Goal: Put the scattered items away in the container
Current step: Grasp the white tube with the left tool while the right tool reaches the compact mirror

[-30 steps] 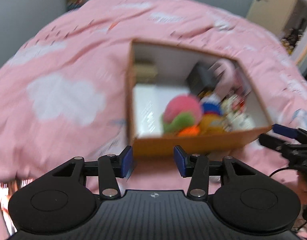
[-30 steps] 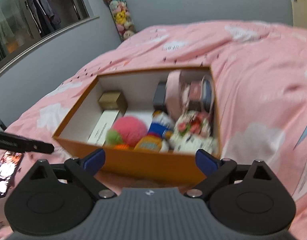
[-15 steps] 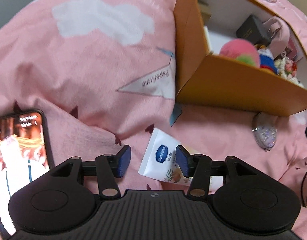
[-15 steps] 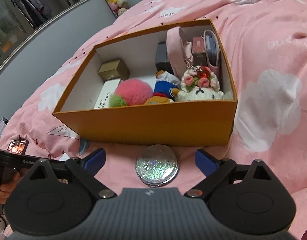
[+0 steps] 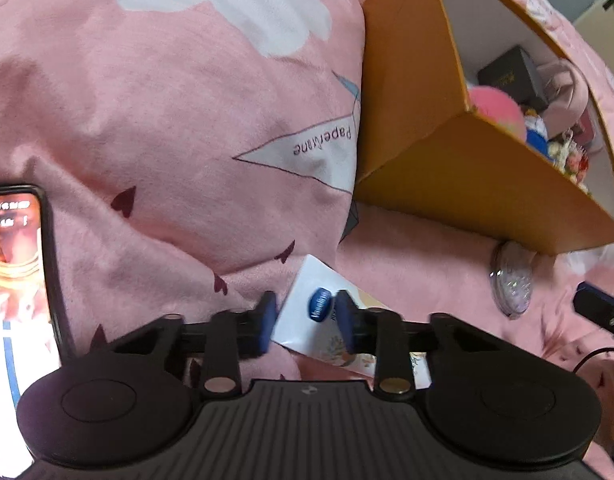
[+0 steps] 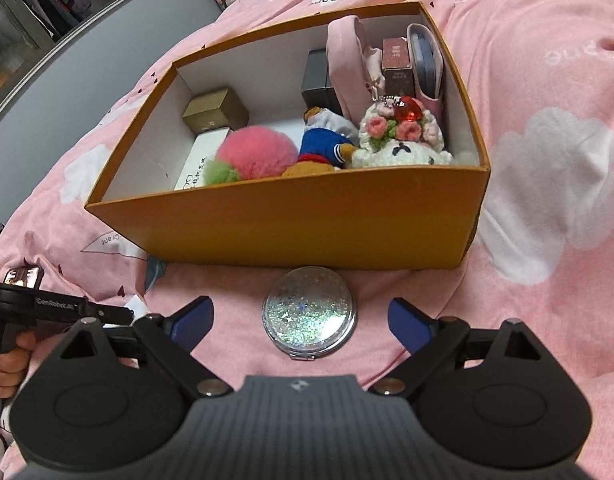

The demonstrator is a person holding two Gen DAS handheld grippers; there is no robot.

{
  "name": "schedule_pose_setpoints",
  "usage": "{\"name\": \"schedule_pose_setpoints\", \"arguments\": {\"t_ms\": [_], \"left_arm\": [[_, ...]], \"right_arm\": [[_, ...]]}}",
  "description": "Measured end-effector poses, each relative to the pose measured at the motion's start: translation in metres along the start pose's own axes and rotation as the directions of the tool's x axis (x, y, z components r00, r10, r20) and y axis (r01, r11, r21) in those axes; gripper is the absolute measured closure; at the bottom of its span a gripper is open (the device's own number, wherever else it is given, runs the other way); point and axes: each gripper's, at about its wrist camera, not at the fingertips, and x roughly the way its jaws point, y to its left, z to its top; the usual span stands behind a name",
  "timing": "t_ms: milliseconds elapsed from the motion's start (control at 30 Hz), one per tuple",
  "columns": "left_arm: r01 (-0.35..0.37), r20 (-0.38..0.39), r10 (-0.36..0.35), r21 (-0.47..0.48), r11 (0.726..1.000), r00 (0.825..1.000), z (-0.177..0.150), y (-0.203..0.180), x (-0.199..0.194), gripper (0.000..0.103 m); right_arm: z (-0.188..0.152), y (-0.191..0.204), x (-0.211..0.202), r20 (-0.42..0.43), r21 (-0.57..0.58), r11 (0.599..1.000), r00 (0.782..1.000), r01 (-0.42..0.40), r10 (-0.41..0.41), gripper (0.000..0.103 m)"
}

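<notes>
An orange box point(image 6: 307, 216) with white inner walls sits on the pink bed; it also shows in the left wrist view point(image 5: 447, 160). It holds plush toys, small boxes and a pink pouch. A white lotion tube point(image 5: 327, 320) lies on the bedding, its flat end between the blue pads of my left gripper point(image 5: 306, 320); the jaws are narrowed around it, contact unclear. A round glittery compact mirror point(image 6: 309, 313) lies in front of the box, between the wide-open fingers of my right gripper point(image 6: 301, 320). The mirror also shows in the left wrist view point(image 5: 511, 284).
A phone point(image 5: 15, 280) with a lit screen lies on the bedding at the left. The pink duvet point(image 5: 167, 100) is rumpled around the box. The left gripper's body point(image 6: 47, 308) shows at the left of the right wrist view. A grey wall lies beyond the bed.
Both grippers dropped from above the box to the bedding in front of it. The left gripper moved onto the lotion tube and its jaws narrowed. The right gripper came down around the mirror.
</notes>
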Motion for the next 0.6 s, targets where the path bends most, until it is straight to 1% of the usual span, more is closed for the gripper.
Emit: {"name": "schedule_pose_setpoints", "arguments": {"t_ms": [67,133,233,300,333,400,467,500,533,567,600], "left_arm": [[0.032,0.029,-0.031,-0.014,0.999,0.999,0.000,0.002,-0.007,0.085],[0.077,0.065,-0.076,-0.015,0.997,0.995,0.001,-0.002,-0.016,0.086],[0.170,0.102,-0.168,-0.006,0.985,0.980,-0.001,-0.009,-0.031,0.086],[0.220,0.105,-0.220,0.011,0.975,0.970,-0.002,-0.016,-0.037,0.086],[0.236,0.098,-0.237,0.022,0.971,0.967,-0.003,-0.021,-0.038,0.086],[0.238,0.082,-0.241,0.054,0.970,0.967,-0.005,-0.032,-0.037,0.086],[0.212,0.077,-0.218,0.086,0.974,0.973,-0.009,-0.043,-0.034,0.086],[0.201,0.075,-0.208,0.099,0.975,0.975,-0.011,-0.048,-0.032,0.089],[0.194,0.077,-0.203,0.108,0.975,0.976,-0.013,-0.052,-0.034,0.090],[0.185,0.084,-0.196,0.120,0.975,0.977,-0.015,-0.055,-0.036,0.093],[0.174,0.093,-0.187,0.134,0.976,0.978,-0.016,-0.057,-0.039,0.094]], "right_arm": [[0.000,0.000,0.001,-0.005,-0.001,1.000,1.000,0.003,-0.003,0.010],[0.001,-0.001,0.003,-0.014,0.005,1.000,1.000,0.008,-0.008,0.012],[0.001,-0.004,0.008,-0.040,0.025,0.999,0.999,0.031,-0.030,0.020],[0.001,-0.007,0.010,-0.058,0.039,0.998,0.998,0.039,-0.037,0.032],[0.001,-0.008,0.011,-0.065,0.049,0.998,0.997,0.038,-0.035,0.033],[0.000,-0.010,0.012,-0.071,0.060,0.998,0.997,0.037,-0.033,0.036],[0.000,-0.012,0.012,-0.073,0.067,0.997,0.997,0.035,-0.030,0.038],[0.000,-0.013,0.012,-0.077,0.074,0.997,0.997,0.031,-0.026,0.041],[0.000,-0.016,0.014,-0.085,0.087,0.996,0.996,0.025,-0.018,0.042],[0.000,-0.019,0.015,-0.093,0.099,0.995,0.996,0.020,-0.011,0.046],[0.001,-0.023,0.018,-0.104,0.117,0.993,0.995,0.017,-0.005,0.049]]}}
